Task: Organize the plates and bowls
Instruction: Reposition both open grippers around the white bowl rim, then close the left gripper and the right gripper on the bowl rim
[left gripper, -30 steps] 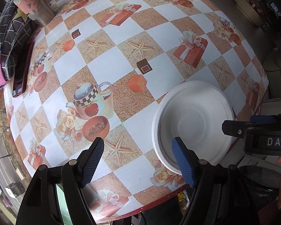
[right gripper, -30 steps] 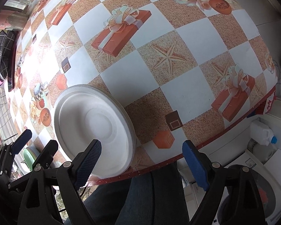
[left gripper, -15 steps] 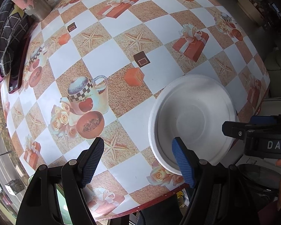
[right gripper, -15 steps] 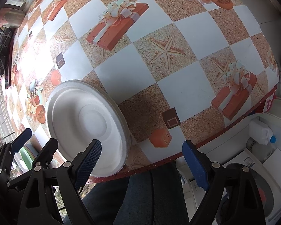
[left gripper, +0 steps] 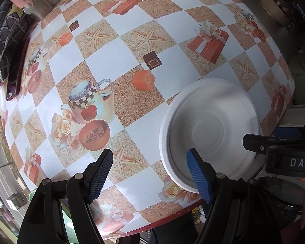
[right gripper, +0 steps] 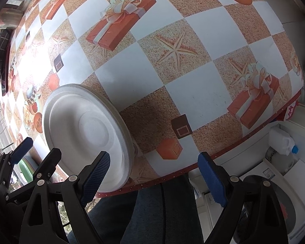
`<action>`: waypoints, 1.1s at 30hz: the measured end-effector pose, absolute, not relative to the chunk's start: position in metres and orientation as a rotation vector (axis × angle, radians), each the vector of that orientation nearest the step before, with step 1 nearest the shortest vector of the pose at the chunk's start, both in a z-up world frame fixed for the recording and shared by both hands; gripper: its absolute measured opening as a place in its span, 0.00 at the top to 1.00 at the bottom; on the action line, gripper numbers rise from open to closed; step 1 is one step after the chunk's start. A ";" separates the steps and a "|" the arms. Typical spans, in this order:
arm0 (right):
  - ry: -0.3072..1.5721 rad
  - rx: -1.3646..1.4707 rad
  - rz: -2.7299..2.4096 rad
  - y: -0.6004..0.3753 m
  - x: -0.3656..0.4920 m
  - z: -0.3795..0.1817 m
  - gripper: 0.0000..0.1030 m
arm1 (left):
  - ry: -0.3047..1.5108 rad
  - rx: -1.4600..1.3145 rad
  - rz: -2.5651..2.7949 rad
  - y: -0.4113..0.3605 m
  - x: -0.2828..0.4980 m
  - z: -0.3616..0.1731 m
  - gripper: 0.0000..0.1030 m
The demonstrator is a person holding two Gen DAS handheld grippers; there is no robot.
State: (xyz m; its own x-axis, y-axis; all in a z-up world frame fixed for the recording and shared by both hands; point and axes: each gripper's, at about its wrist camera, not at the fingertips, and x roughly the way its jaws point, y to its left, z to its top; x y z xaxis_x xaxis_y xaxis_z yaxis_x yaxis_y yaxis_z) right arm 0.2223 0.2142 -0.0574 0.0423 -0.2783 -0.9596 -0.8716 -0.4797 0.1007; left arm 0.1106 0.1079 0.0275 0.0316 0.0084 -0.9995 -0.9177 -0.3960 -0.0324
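White plate sits near table edge, btwn both claws; left gripper wide open, empty, closest; right gripper wide open too.

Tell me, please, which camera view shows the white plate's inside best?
The left wrist view: the white plate faces the camera, showing its centre ring and rim, though one fingertip crosses it. The right wrist view shows the plate more obliquely, its near edge partly hidden.
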 end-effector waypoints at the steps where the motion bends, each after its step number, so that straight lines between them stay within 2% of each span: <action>1: 1.156 -1.800 1.458 0.214 0.222 -0.058 0.14 | 0.963 -1.516 1.478 0.108 0.110 0.027 0.24; 28: 1.089 -1.879 1.550 0.202 0.190 -0.094 0.16 | 0.993 -1.560 1.422 0.108 0.117 -0.044 0.25; 30: 1.073 -1.886 1.548 0.201 0.189 -0.095 0.21 | 0.969 -1.568 1.405 0.109 0.118 -0.046 0.31; 32: 1.060 -1.887 1.557 0.202 0.189 -0.093 0.26 | 0.953 -1.575 1.388 0.111 0.121 -0.047 0.42; 33: 1.056 -1.886 1.565 0.203 0.188 -0.092 0.32 | 0.942 -1.579 1.373 0.118 0.127 -0.048 0.46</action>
State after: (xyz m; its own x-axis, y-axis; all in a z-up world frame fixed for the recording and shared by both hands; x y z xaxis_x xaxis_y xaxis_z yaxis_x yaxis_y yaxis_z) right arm 0.1884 0.2027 -0.0921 0.0543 -0.2616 -0.9636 -0.7957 -0.5943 0.1165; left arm 0.1266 0.1177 -0.0481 0.1252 -0.0212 -0.9919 -0.9177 -0.3824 -0.1076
